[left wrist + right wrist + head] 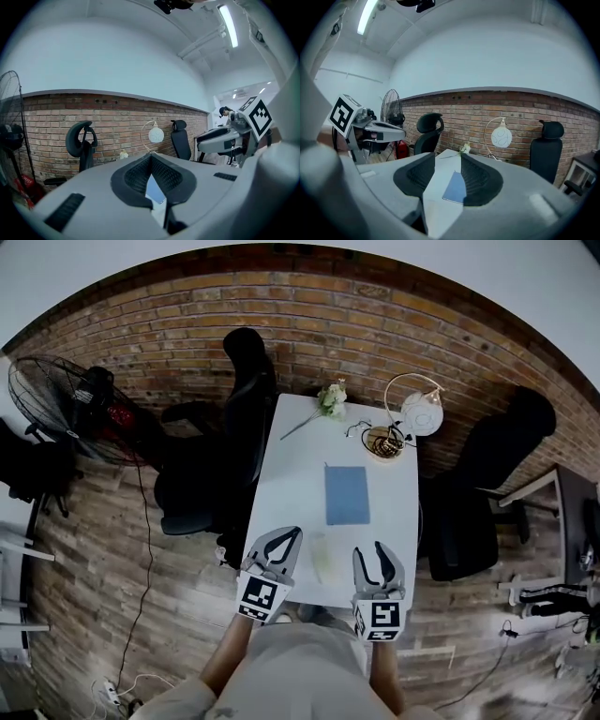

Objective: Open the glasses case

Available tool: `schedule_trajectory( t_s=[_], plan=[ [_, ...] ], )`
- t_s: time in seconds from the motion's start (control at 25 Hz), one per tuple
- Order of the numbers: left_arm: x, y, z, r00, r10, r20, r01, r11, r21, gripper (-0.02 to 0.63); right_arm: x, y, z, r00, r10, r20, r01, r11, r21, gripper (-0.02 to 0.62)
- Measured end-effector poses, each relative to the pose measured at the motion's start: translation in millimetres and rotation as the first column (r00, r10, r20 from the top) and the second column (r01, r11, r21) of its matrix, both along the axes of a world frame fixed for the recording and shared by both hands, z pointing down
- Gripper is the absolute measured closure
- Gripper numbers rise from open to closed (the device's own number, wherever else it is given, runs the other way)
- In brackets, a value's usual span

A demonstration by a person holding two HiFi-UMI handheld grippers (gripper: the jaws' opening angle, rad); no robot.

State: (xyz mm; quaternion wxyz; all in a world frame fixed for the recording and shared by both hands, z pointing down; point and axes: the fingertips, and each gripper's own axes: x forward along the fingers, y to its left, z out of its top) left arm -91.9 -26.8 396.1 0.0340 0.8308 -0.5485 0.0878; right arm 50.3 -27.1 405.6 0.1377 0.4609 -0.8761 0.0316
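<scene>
**A:** Jaws?

**B:** The left gripper's [296, 532] jaws meet at the tips. The right gripper's [368, 549] stand slightly apart. Neither holds anything.

**A:** And the case?

**B:** I take it to be the pale oblong [321, 559] at the desk's [291, 474] near edge. It lies between the grippers, and neither touches it.

**A:** How will it handle?

**B:** Probably light and smooth, so it may skid on the bare desk. I can't tell if it is stiff or soft. I'd pin one long side and pry gently at the lid seam.

**A:** Beyond it?

**B:** A blue pad [347, 495] lies mid-desk, with a flower [330, 399] and lamp [421, 413] at the far end.
</scene>
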Motion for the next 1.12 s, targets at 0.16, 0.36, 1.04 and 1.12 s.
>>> schedule_trajectory(
  t_s=[0.16, 0.36, 1.04, 1.12],
  plan=[
    [9.4, -15.5, 15.3, 1.000, -0.003, 0.019, 0.004, 0.999, -0.040, 0.603, 5.6, -15.4, 20.0, 1.000, -0.023, -0.003, 0.023, 0.998, -0.053, 0.419],
    [17.7, -29.9, 39.2, 0.999, -0.010, 0.038, 0.014, 0.995, -0.100, 0.603, 11.0, -26.5, 48.5, 0.999, -0.051, -0.007, 0.049, 0.991, -0.125, 0.419],
    [33.1, -39.0, 112.3, 0.996, -0.014, 0.093, 0.038, 0.962, -0.270, 0.603, 21.1, -38.6, 119.4, 0.993, -0.114, -0.001, 0.109, 0.949, -0.294, 0.420],
    [33.9, -39.2, 118.6, 0.995, -0.016, 0.099, 0.043, 0.958, -0.283, 0.603, 23.3, -38.0, 129.3, 0.992, -0.125, -0.016, 0.115, 0.945, -0.306, 0.419]
  ],
)
